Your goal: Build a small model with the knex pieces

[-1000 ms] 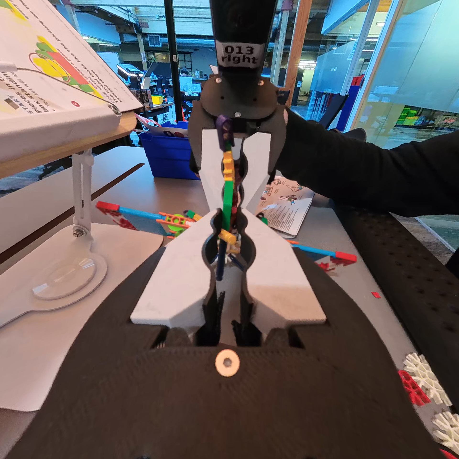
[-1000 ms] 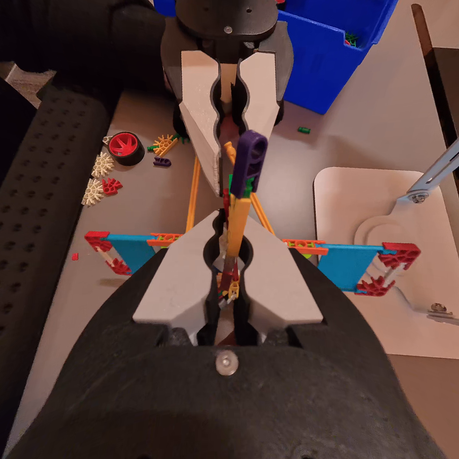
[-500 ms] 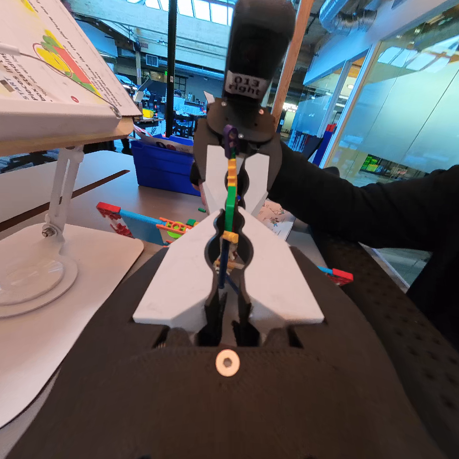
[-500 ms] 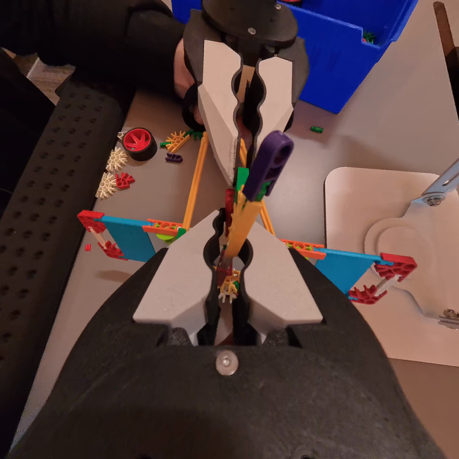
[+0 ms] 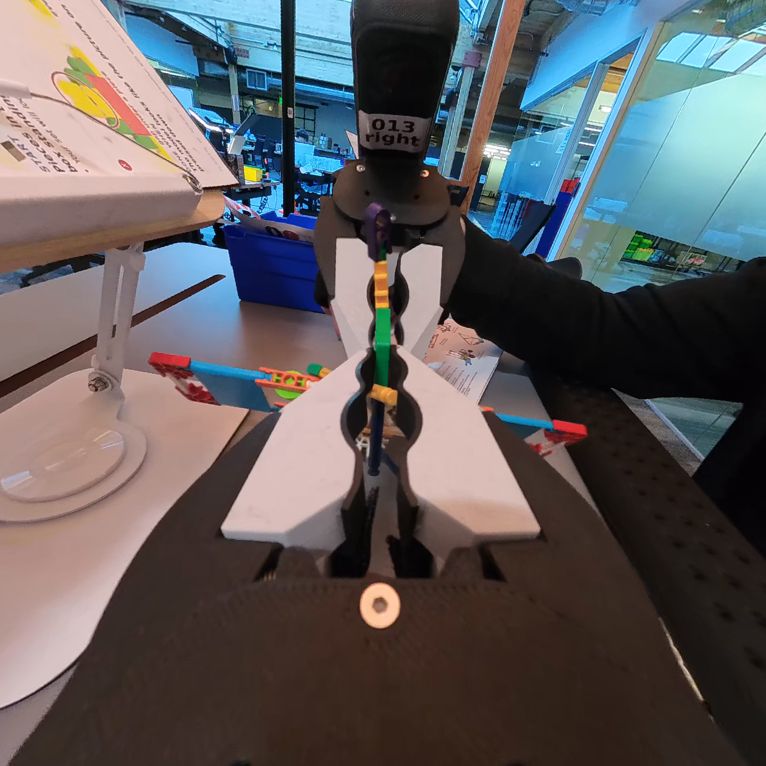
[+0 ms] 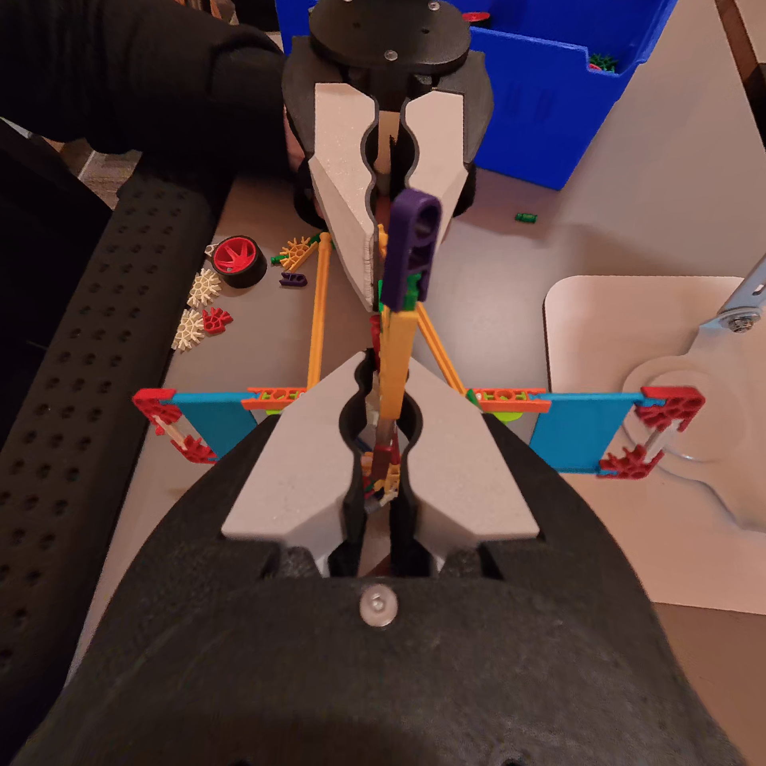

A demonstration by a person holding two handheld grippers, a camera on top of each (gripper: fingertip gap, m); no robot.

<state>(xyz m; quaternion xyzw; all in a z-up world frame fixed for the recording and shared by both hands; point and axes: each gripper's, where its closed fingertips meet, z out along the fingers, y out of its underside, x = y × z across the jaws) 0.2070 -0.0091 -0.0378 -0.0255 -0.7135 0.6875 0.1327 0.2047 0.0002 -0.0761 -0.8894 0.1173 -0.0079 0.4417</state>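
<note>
A toy construction model has blue wing panels (image 6: 580, 431) with red corner connectors. Its upright middle part has a green rod (image 5: 382, 335), an orange strip (image 6: 397, 364) and a purple connector (image 6: 410, 248) on top. My left gripper (image 5: 382, 355) is shut on this middle part from one side. My right gripper (image 6: 385, 356) is shut on it from the opposite side. The two grippers face each other tip to tip: the right gripper also shows in the left wrist view (image 5: 383, 340) and the left gripper in the right wrist view (image 6: 389, 298). The wings spread low over the table.
A blue bin (image 6: 539, 103) stands behind. A white stand base (image 6: 621, 373) carries a tilted booklet (image 5: 83, 124). A red wheel (image 6: 238, 259), white snowflake connectors (image 6: 203, 286) and small loose pieces lie by a black perforated mat (image 6: 83, 331). A leaflet (image 5: 460, 364) lies on the table.
Both grippers stay shut on the model. The left wrist view tipped up, then came back down. The purple connector leaned right, then stood straighter, and the left gripper looms larger in the right view.
</note>
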